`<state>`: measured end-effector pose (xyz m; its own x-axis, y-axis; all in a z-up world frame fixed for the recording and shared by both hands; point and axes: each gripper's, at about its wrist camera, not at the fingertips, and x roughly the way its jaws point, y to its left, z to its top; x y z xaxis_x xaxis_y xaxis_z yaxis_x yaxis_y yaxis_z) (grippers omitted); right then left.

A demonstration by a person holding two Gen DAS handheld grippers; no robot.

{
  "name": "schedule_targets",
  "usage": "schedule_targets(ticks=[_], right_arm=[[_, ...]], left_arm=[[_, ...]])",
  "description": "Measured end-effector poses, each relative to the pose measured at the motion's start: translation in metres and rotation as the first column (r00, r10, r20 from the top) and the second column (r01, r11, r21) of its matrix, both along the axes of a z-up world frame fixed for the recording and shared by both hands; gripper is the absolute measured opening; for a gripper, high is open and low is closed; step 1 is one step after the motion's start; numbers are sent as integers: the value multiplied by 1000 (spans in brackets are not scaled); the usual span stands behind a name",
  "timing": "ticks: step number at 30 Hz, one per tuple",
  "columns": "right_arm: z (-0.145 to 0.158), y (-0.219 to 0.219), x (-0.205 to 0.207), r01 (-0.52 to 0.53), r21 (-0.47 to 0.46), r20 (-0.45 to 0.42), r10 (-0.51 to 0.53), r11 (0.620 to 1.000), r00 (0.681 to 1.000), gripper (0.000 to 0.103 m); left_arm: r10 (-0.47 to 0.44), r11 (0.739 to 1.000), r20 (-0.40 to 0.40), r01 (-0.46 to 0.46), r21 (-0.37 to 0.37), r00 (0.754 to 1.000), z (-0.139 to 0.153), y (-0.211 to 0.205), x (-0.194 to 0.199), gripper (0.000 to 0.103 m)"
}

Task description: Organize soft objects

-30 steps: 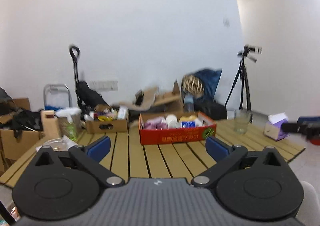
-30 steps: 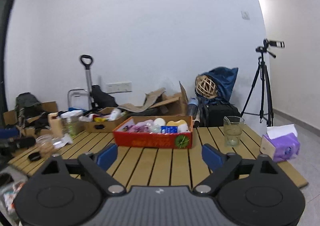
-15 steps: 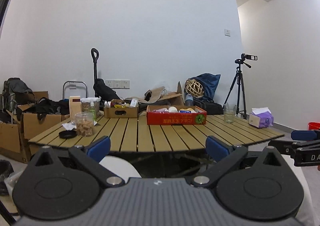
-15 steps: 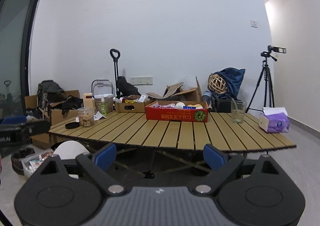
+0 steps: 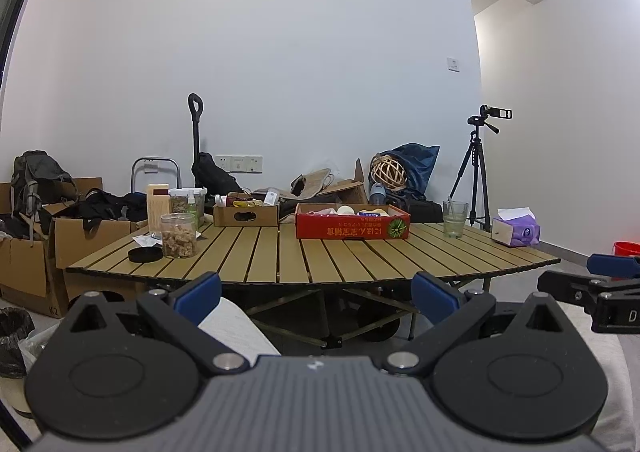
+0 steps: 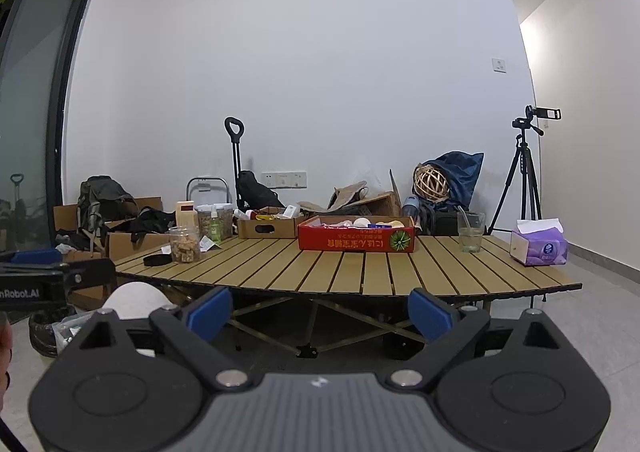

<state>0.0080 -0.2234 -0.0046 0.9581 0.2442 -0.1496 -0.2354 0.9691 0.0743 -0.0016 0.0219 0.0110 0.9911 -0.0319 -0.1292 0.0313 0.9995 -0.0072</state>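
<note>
A red cardboard box (image 5: 352,230) (image 6: 356,240) stands at the back middle of the slatted wooden table (image 5: 320,260). Pink, white and yellow soft items (image 5: 346,209) lie inside it. A purple tissue pack (image 5: 516,232) (image 6: 540,246) sits at the table's right end. My left gripper (image 5: 316,294) is open and empty, held in front of the table's near edge and below it. My right gripper (image 6: 320,312) is also short of the table, its jaws opening with nothing between them. Each gripper shows at the side of the other's view.
On the table stand a jar of brown chunks (image 5: 179,236) with its black lid beside it, a brown box of small items (image 5: 245,215) and a drinking glass (image 5: 455,219). Cardboard boxes and bags crowd the floor at left. A camera tripod (image 5: 476,171) stands at the back right.
Both grippers have drawn back from over the table and sunk lower. The red box, close before, is now far off and the table's near edge and legs show.
</note>
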Motion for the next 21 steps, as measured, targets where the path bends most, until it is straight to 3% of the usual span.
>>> schedule_targets(ticks=[21], right_arm=[[-7,1,3,7,3,13,-7,1000,1000,103]], left_arm=[[-7,1000,27,7,1,1000,4,1,-4,103]])
